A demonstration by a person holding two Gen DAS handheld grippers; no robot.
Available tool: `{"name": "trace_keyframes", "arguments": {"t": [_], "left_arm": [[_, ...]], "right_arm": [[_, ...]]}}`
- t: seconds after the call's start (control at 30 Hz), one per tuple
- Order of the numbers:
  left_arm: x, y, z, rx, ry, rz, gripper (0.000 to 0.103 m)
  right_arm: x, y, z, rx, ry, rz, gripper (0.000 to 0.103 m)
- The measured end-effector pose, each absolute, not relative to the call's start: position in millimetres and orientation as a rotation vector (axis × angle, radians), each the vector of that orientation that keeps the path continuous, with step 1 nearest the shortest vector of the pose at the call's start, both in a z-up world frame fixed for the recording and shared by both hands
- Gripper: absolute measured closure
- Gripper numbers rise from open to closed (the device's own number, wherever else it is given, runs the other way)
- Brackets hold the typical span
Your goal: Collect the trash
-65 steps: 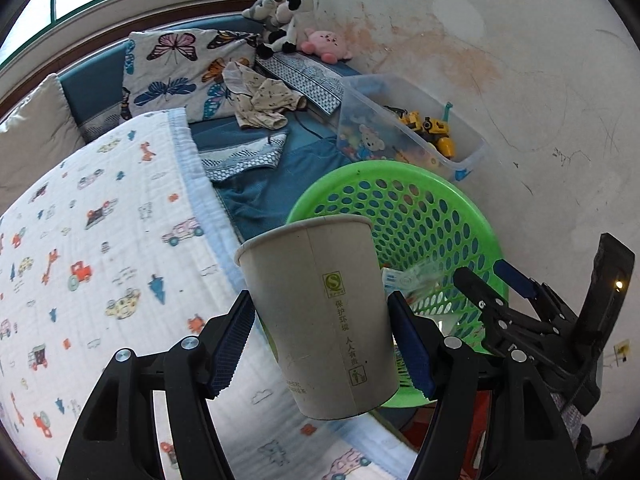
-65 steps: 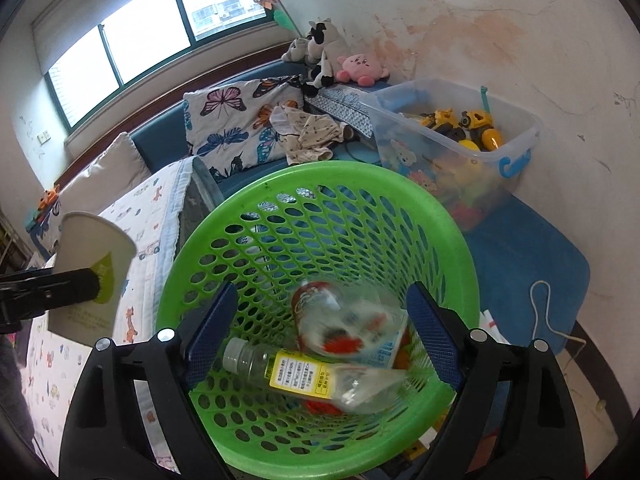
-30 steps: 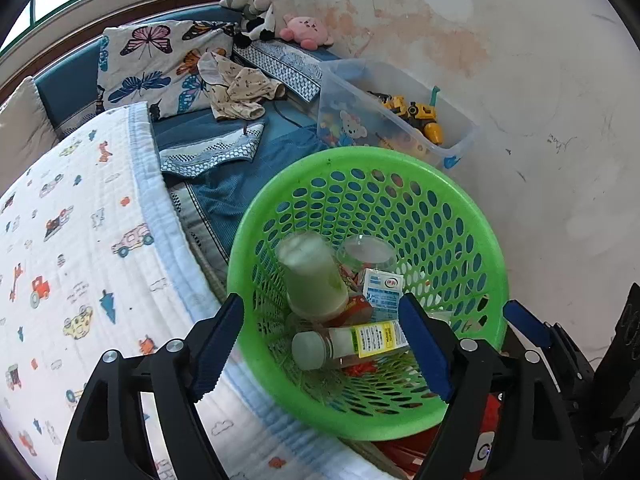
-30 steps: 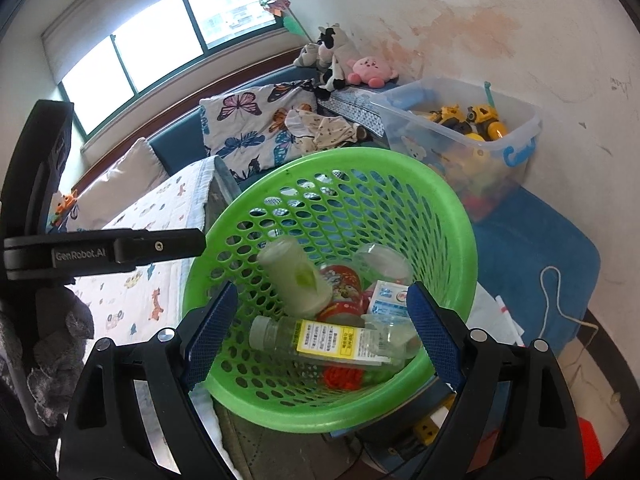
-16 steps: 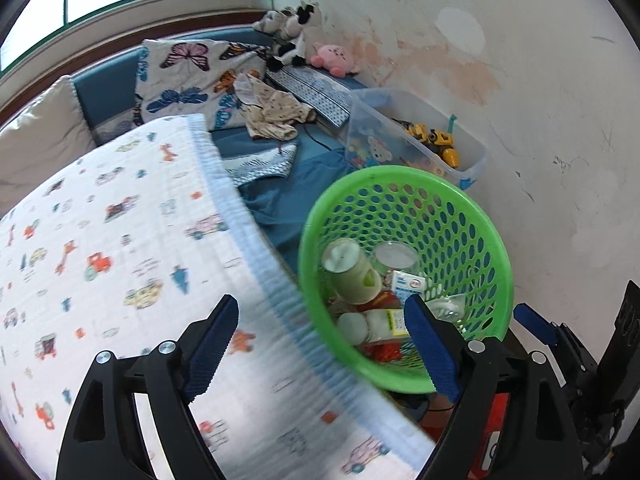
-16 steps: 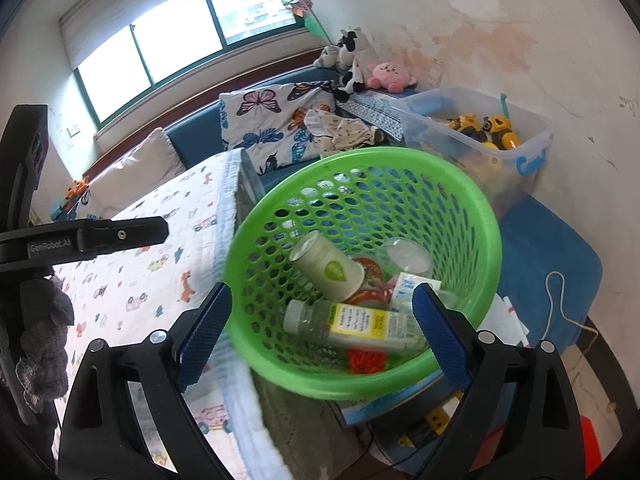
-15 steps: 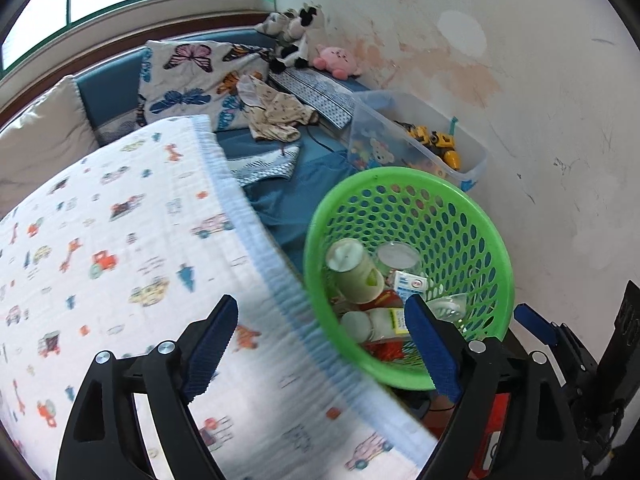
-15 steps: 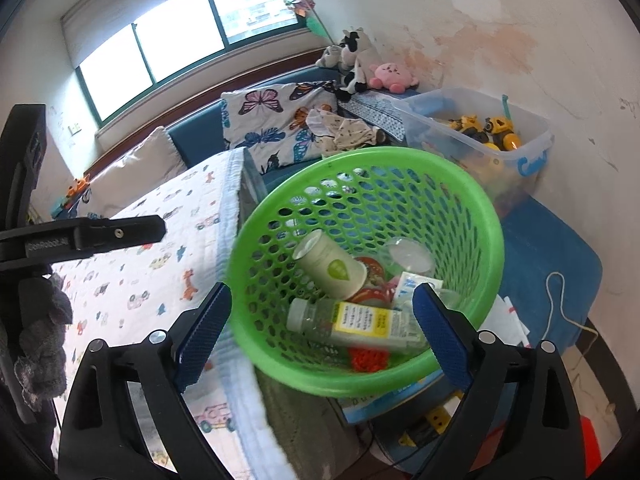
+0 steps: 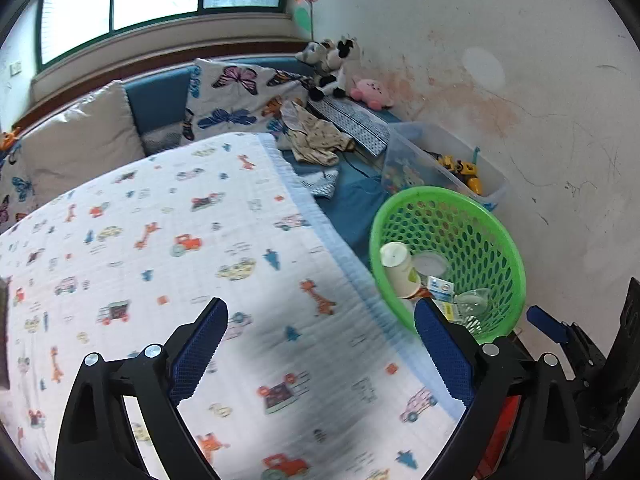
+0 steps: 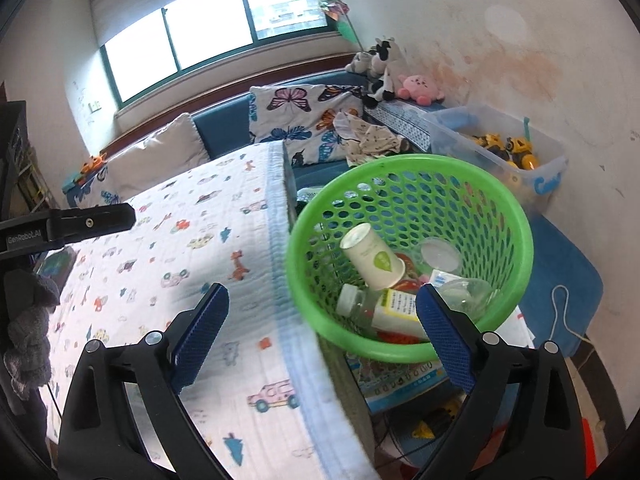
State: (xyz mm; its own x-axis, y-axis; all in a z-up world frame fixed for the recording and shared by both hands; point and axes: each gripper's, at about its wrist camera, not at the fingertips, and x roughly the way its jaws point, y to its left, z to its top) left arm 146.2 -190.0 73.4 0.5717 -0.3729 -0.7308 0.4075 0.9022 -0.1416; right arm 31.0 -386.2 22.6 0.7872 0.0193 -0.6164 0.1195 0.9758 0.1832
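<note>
A table [image 9: 168, 240] under a cartoon-print cloth fills most of both views, with a green basket [image 10: 516, 216] just beside its edge. In the basket lie a paper cup [image 10: 372, 258], a bottle [image 10: 384, 306] and other trash. Both left tongs [image 9: 320, 352] and right tongs [image 10: 322, 344] are opening wide, nothing between them.

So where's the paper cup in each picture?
Left wrist view: the cup lies right of centre, inside the green basket.
Right wrist view: the cup lies just right of centre, in the basket.
Shared landmark: the pink plush by the wall.
</note>
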Motion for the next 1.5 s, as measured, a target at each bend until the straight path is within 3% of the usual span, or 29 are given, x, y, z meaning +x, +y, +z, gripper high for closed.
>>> {"name": "trace_keyframes", "arguments": {"t": [0.77, 1.5], "left_arm": [[77, -96, 78, 0.055, 0.732, -0.331, 0.008], [38, -55, 64, 0.099, 0.662, -0.092, 0.007]], "right_arm": [[1, -322, 27, 0.171, 0.674, -0.015, 0.005], [-13, -289, 17, 0.101, 0.679, 0.005, 0.004]]}}
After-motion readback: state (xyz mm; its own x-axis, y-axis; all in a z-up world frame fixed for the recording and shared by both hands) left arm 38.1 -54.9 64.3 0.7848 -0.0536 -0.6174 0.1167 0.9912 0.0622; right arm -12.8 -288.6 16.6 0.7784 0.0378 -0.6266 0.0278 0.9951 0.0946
